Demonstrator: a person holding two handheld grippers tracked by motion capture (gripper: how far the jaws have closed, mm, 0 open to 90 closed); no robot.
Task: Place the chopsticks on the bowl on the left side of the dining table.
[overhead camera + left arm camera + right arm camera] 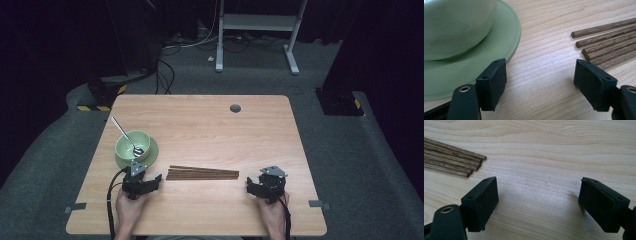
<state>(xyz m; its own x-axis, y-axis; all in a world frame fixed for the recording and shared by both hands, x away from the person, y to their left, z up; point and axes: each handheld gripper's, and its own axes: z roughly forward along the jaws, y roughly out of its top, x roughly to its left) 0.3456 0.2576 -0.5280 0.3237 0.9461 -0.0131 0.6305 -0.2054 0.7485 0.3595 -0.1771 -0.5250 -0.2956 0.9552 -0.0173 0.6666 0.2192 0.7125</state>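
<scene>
Left hand-held gripper [540, 80] is hovering released; the bundle of brown wooden chopsticks [607, 41] beside it risks scattering if nudged.

I see both of my forearms coming in from the near edge of the high view, each hand wrapped around its tool from behind. My left gripper [159, 178] sits low, angled toward the right, jaws spread wide with nothing between the pads. My right gripper [248, 185] mirrors it, pointing left, its jaws also parted wide and empty. A cable trails back from each along my wrist, and both carry a grey plate on top.
</scene>
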